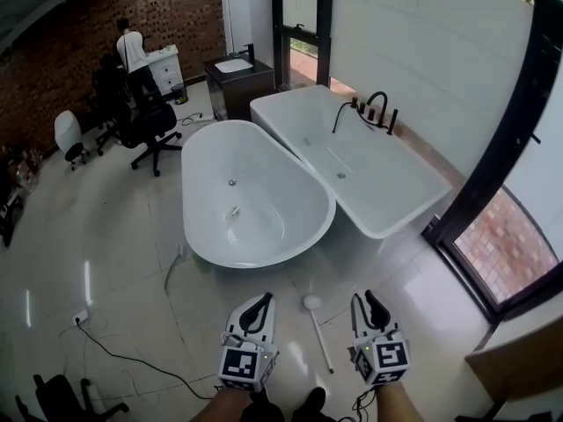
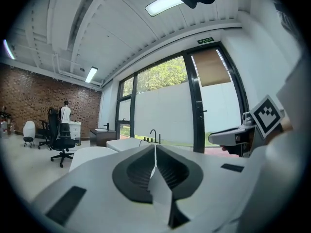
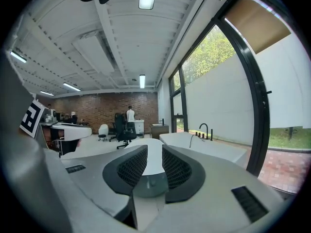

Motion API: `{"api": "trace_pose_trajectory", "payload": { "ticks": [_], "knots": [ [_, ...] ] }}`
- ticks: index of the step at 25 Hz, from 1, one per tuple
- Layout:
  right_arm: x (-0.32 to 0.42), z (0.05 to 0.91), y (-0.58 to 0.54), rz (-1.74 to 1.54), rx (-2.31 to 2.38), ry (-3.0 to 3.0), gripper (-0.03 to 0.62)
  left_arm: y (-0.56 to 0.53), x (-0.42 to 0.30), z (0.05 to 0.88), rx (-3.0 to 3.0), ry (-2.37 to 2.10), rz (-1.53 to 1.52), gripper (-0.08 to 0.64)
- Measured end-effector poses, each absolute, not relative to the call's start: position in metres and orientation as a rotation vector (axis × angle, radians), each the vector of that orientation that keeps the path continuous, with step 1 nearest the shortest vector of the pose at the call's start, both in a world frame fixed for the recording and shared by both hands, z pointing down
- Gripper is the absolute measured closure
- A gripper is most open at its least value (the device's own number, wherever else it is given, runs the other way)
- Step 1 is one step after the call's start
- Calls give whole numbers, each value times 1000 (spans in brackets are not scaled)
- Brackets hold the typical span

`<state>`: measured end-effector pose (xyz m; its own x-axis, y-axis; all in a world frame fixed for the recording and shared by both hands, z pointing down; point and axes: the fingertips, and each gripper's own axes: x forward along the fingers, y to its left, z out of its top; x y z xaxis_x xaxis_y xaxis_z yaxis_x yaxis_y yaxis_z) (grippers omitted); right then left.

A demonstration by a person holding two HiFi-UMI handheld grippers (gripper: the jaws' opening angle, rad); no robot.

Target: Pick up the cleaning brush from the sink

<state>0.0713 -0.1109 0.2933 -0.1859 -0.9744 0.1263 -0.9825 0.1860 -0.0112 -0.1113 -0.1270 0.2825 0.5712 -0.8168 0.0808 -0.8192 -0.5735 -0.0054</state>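
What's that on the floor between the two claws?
A white long-handled brush; only the head view shows it.

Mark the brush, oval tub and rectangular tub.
brush [image 1: 321, 336]: head view, on its handle.
oval tub [image 1: 268, 187]: head view, on its bare inner floor.
rectangular tub [image 1: 378, 176]: head view, on its bare inner floor.

showroom-like studio: oval bathtub [image 1: 264, 183], rectangular bathtub [image 1: 369, 170], vanity sink [image 1: 234, 65], brick wall [image 1: 79, 42]
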Motion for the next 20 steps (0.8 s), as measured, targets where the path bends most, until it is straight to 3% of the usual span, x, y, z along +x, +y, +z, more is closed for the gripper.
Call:
{"api": "trace_pose_trajectory", "payload": {
  "ticks": [11, 20],
  "knots": [
    [36, 466, -232, 196, 1935, -2267, 511, -249, -122, 443, 2813, -1289, 143, 535],
    [84, 759, -292, 267, 1813, -2248, 512, -313, -74, 749, 2715, -1270, 320, 535]
  ]
}}
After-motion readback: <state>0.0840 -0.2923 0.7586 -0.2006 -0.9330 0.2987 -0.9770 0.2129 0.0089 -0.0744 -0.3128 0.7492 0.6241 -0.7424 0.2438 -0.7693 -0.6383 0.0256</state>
